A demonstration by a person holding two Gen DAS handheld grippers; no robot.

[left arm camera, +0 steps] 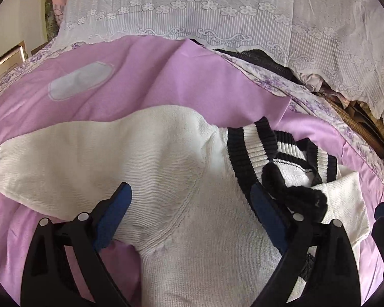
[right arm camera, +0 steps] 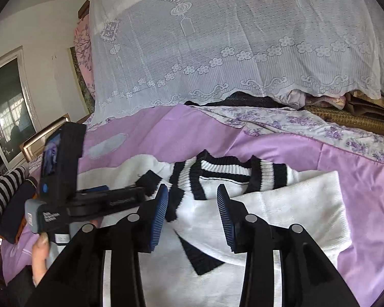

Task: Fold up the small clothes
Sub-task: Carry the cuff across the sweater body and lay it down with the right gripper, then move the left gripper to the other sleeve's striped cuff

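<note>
White sweater [left arm camera: 181, 230], black-striped collar, flat on the lilac bed [left arm camera: 192, 81] for folding; right sleeve [right arm camera: 307, 204] already laid across; my left jaws spread over the shoulder; right jaws parted, pinching nothing.

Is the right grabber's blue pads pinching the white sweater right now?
Apart. The right wrist view shows the right gripper open, both blue pads standing clear of the white sweater that lies between them.
</note>
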